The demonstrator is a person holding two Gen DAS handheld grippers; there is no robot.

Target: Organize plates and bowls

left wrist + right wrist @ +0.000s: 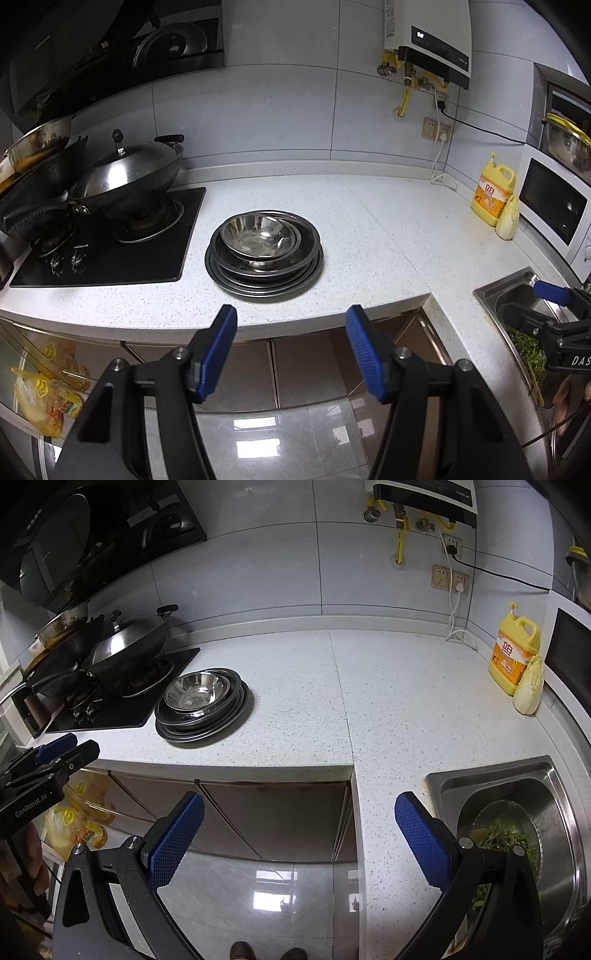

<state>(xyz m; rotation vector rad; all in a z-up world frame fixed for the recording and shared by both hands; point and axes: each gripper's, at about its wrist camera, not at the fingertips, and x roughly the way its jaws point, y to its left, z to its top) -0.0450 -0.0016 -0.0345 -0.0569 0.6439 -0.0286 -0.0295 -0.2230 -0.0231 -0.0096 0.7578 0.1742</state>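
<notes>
We hold left gripper (291,325) and right gripper (299,816) wide, empty, short of counter edge; bowls (260,236) nest atop plates (264,282) beside stove (110,251); risk we judge: slick steel rims slip, stack topples

A home kitchen: a speckled white surface (369,221) runs along grey wall tiles, with a black gas hob (110,240) carrying a lidded wok (129,173) beneath a range hood (92,44). A wall-mounted water heater (432,37), a yellow dish-soap jug (513,653), a microwave (554,206) and a steel sink (517,812) holding greens fill the corner.
</notes>
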